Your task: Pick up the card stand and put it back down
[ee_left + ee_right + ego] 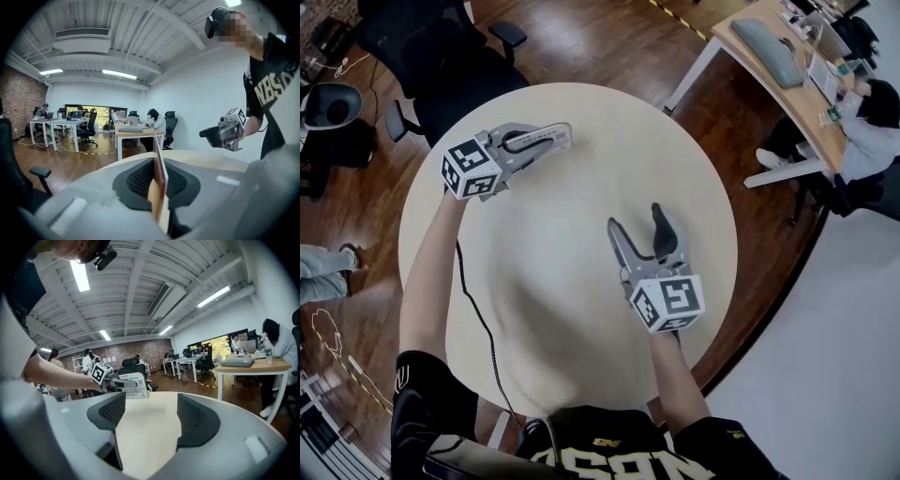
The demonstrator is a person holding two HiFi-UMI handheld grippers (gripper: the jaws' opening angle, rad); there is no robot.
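**Q:** Where is the card stand, and what holds it?

**A:** The card stand (129, 386) is at about ten o'clock on the round table (581, 328), close to the rim. The left gripper (562, 138) has its jaws shut on the stand. The stand sits edge-on between them, and the dark pads (140, 180) press on both of its faces. No view settles whether its foot rests on the tabletop or hangs just above it.

**Q:** And the other tool?

**A:** The right gripper (636, 217) hovers at about three o'clock, well apart from the stand. Its jaws are spread, and only bare tabletop shows between them.

**Q:** Which step is this, and how is it done well?

**A:** The stand appears to be in the grasp phase, with the set-down not yet finished. The panel should be held vertical and brought straight down until the whole base lies flat. Only then should the jaws part, and evenly, so that neither pad drags a face sideways. The stand looks thin and light, so releasing it early or at a tilt would probably topple it. Retreating along the panel's own plane, towards nine o'clock, would avoid clipping it.
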